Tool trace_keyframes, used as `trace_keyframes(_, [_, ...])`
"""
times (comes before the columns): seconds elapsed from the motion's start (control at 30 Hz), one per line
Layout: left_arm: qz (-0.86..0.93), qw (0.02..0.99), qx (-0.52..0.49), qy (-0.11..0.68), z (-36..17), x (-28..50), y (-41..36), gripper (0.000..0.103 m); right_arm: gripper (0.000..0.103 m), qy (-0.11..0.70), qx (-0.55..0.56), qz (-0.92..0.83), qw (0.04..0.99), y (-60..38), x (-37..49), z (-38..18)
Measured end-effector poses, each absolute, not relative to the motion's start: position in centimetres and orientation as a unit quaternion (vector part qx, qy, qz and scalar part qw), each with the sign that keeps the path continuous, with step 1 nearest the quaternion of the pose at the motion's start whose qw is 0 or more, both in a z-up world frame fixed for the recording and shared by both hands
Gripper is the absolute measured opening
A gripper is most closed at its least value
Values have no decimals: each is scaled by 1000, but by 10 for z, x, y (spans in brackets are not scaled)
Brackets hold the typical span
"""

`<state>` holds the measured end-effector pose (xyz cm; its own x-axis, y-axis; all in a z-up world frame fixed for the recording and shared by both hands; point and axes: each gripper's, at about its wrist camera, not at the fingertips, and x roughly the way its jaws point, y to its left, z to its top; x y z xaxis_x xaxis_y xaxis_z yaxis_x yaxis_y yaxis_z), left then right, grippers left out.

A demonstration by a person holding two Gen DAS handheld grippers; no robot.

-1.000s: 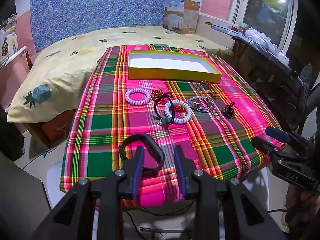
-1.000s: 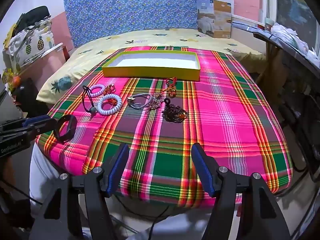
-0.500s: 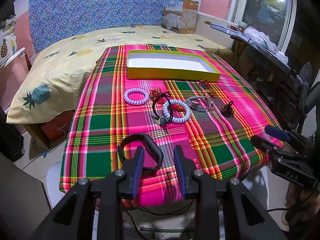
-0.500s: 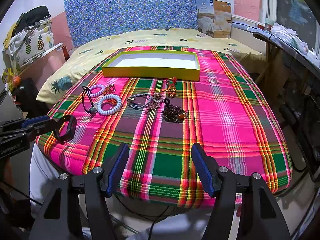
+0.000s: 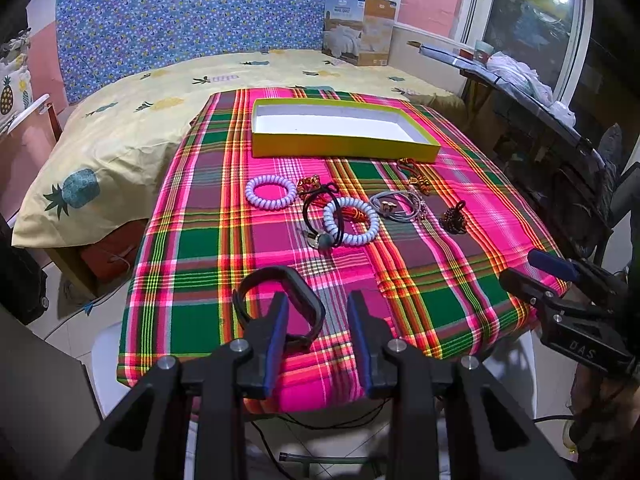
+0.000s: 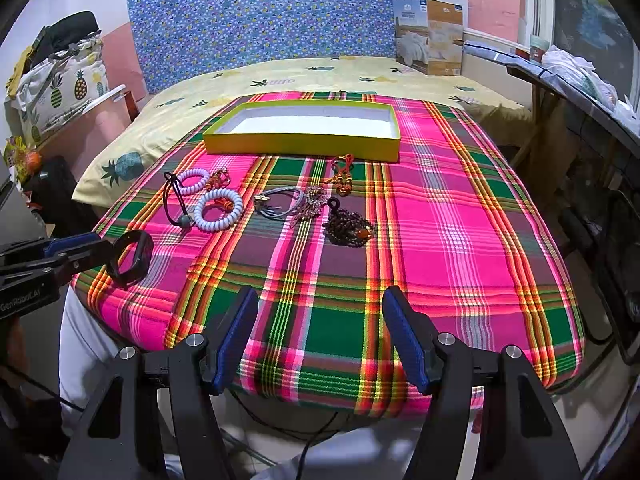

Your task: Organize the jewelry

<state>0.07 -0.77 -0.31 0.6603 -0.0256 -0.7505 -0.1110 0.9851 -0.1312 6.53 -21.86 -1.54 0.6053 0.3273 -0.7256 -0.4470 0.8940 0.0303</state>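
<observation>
A shallow yellow box [image 5: 340, 145] [image 6: 300, 144] with a white, empty inside lies at the far end of the plaid cloth. In front of it lie two lilac spiral bands [image 5: 267, 192] [image 5: 351, 222], a black elastic [image 5: 316, 216], grey bands [image 5: 394, 206], an orange knot charm [image 5: 416, 176] and a dark bead bracelet [image 5: 454, 220] [image 6: 349, 229]. My left gripper [image 5: 318, 308] is open over the near edge; a black bangle [image 5: 280, 304] [image 6: 130, 258] hangs on its left finger. My right gripper [image 6: 320, 320] is open and empty at the near edge.
The table [image 6: 460, 240] with the plaid cloth stands against a bed with a yellow pineapple sheet [image 5: 132, 128]. A cardboard package [image 5: 360, 30] stands on the bed at the back. A cluttered dark shelf [image 5: 540, 120] runs along the right. Cables hang under the table's near edge.
</observation>
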Motion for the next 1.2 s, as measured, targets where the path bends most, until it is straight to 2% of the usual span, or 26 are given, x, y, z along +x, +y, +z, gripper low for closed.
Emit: trace_keyframes(1.2, [22,904,-83,419,-9,0,-7,32,65,389,-77,217,892,-219,65,-16])
